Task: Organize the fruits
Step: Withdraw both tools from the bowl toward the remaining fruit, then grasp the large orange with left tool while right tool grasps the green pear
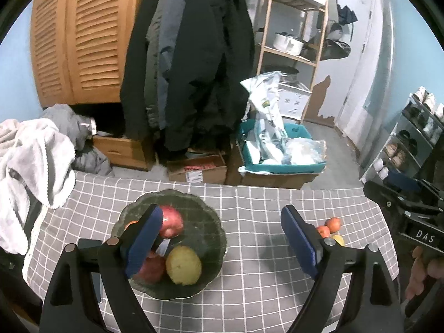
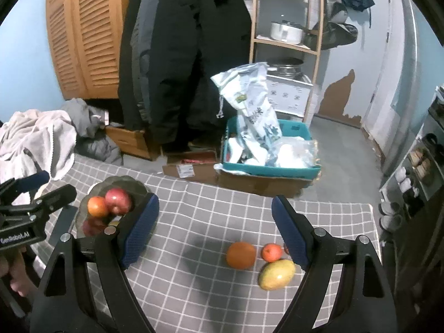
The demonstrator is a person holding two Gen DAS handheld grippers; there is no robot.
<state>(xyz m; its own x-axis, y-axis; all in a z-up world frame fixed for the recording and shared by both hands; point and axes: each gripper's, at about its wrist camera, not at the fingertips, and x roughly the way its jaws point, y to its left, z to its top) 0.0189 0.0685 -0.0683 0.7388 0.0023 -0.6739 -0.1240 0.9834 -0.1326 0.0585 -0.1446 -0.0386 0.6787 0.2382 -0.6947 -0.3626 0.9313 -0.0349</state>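
A dark glass bowl (image 1: 206, 230) sits on the grey checked tablecloth (image 1: 249, 263) and holds two red apples, one at the back (image 1: 172, 222), a yellow-green fruit (image 1: 183, 265) and an orange (image 2: 97, 206). My left gripper (image 1: 220, 222) hovers above the bowl's right side, open and empty. Loose on the cloth lie an orange (image 2: 241, 255), a tangerine (image 2: 272, 252) and a mango (image 2: 277, 274). My right gripper (image 2: 216, 208) stands open and empty above the cloth, with the loose fruit below its right finger. A small red fruit is mostly hidden behind that finger.
A white towel (image 1: 30, 161) drapes over the table's left corner. Beyond the far table edge stand cardboard boxes (image 1: 197, 169), a teal crate of bags (image 2: 266, 149), hanging coats (image 1: 188, 55) and a wooden shelf (image 1: 294, 41). A shoe rack (image 1: 410, 144) is at the right.
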